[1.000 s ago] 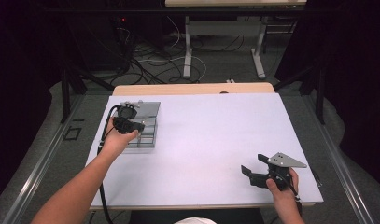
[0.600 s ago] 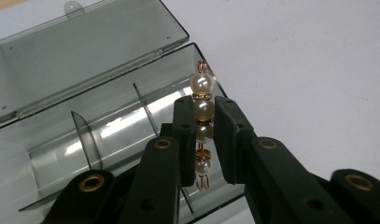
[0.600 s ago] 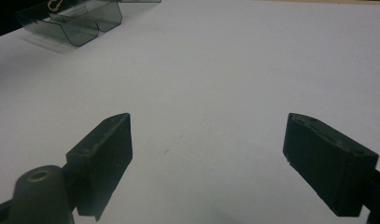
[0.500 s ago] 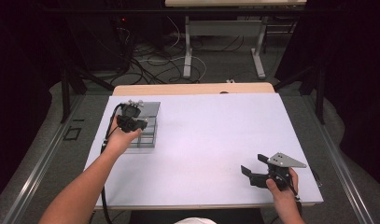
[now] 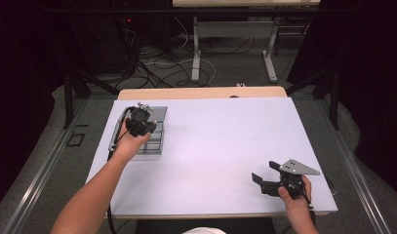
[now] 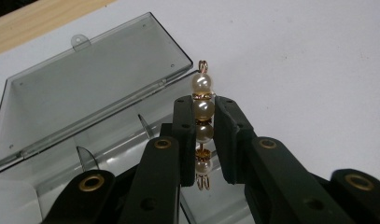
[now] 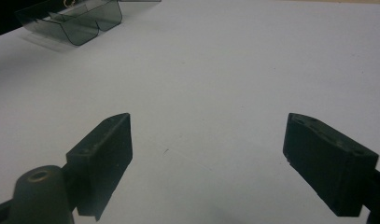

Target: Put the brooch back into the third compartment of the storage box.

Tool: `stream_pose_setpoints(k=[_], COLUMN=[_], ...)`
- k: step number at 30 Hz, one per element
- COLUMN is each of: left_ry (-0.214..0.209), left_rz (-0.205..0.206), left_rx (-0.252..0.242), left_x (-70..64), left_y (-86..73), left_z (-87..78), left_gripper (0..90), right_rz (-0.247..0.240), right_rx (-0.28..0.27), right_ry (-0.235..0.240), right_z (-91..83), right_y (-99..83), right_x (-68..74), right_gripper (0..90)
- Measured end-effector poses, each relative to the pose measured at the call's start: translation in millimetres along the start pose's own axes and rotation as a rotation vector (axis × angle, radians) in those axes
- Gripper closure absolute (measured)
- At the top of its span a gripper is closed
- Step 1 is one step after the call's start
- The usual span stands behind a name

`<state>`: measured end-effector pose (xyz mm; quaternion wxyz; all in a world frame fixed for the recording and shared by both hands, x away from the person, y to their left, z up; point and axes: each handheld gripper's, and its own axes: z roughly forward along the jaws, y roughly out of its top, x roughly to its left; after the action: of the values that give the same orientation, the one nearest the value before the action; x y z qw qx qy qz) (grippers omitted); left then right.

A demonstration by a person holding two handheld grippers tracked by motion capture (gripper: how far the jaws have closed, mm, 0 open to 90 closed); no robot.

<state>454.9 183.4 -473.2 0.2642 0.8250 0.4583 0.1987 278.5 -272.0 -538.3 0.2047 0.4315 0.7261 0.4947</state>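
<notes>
Jaws of the left gripper pinch a cream pearl-and-gold bead strand above the open smoky clear plastic box, likely for stowing; right gripper waits wide, idle on the white bench.

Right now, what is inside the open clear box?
The clear box shows thin dividers and bare compartments below the pearl strand held by the left gripper; those jaws cover its near part.

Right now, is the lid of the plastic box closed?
No, the box has its lid swung back open, behind the pearl string pinched in the left tongs.
</notes>
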Motion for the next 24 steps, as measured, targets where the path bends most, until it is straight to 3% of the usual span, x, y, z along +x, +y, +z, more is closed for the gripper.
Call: stream_pose_setpoints(k=[7, 24], left_ry=[0.014, 0.06], left_rz=[-0.005, 0.053], left_rx=[-0.033, -0.049], left_x=[-0.9, -3.4], left_y=[0.1, 1.3], left_z=[4.8, 18.2], left_gripper=[79.6, 79.6], right_rz=[0.001, -0.006], right_rx=[0.0, 0.003], right_ry=[-0.001, 0.002], right_z=[0.2, 1.6], right_y=[-0.1, -0.4], right_x=[0.0, -0.4], right_gripper=[15.1, 15.1])
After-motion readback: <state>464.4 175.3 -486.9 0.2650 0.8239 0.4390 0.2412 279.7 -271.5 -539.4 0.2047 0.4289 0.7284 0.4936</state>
